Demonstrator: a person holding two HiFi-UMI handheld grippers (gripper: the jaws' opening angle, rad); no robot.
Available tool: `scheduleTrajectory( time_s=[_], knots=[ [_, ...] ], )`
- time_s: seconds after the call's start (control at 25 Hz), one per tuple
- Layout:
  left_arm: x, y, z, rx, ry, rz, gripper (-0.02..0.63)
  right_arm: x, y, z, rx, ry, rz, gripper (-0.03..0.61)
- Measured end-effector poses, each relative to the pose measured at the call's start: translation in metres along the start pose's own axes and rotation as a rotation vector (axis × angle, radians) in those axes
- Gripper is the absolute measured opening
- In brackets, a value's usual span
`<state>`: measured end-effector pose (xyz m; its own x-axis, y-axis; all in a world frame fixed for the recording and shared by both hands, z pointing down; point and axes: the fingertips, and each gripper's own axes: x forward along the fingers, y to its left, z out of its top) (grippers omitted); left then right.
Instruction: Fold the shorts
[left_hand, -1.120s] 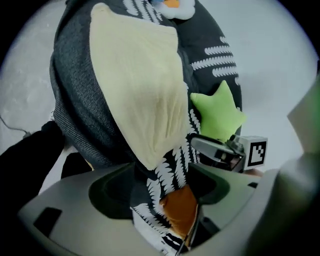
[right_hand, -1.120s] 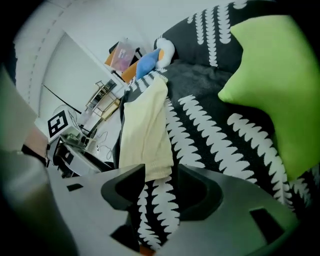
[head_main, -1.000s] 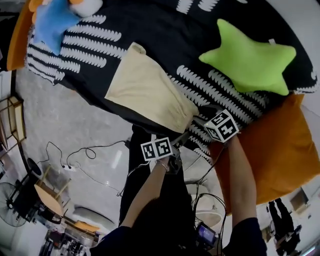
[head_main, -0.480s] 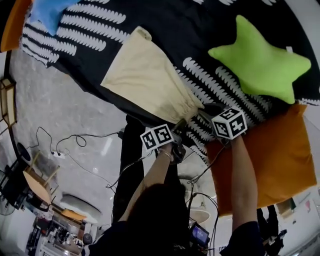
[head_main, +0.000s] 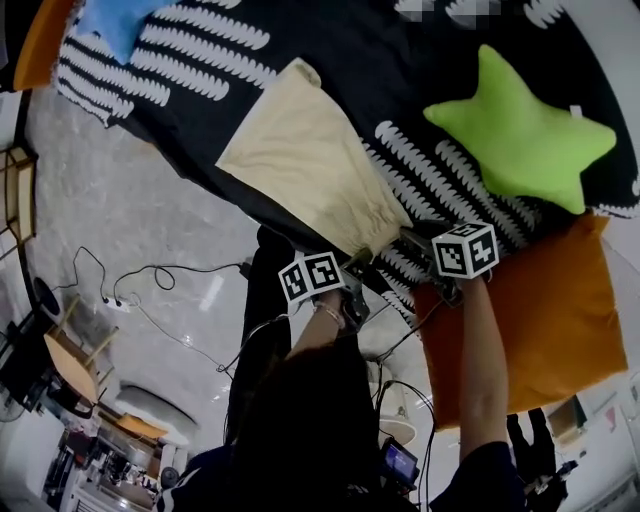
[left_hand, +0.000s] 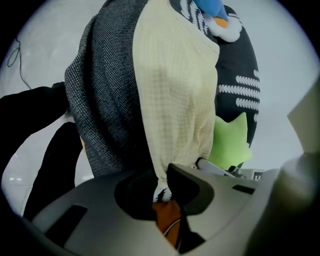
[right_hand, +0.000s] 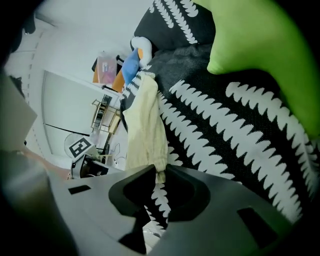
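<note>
You hold the shorts' near edge in both grippers.
Your left gripper and right gripper have just closed, each clamped on the gathered edge of the cream shorts. The shorts lie flat on the black patterned blanket, beside the green star pillow.

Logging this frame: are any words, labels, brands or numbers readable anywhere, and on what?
No readable text.
Left marker cube, right marker cube: black-and-white square codes only, no letters or digits.
Distant pink box: any print is too small to read.
Blanket: white marks are a pattern, not writing.
</note>
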<state>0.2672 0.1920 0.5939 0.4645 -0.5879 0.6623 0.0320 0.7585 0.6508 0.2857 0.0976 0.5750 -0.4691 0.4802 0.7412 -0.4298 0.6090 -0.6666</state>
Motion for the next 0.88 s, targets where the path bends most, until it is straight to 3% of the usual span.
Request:
scheduleTrajectory(
  time_s=[0.2,0.52,0.68,0.88],
  knots=[
    [-0.019,-0.012,-0.004,-0.186,-0.002,-0.054,0.061,-0.013,0.018,0.011,0.092,0.038,0.02,0.074],
    [-0.049,-0.04,-0.006,-0.26,0.083,-0.115,0.066,-0.037,0.054,0.035,0.063,0.101,0.01,0.075],
    [-0.052,-0.034,-0.011,-0.326,0.095,-0.101,0.071,-0.034,0.057,0.029,0.083,0.124,0.0,0.075],
    [-0.058,-0.04,-0.013,-0.338,0.115,-0.071,0.048,-0.038,0.068,0.037,0.023,0.116,-0.026,0.075]
  ],
)
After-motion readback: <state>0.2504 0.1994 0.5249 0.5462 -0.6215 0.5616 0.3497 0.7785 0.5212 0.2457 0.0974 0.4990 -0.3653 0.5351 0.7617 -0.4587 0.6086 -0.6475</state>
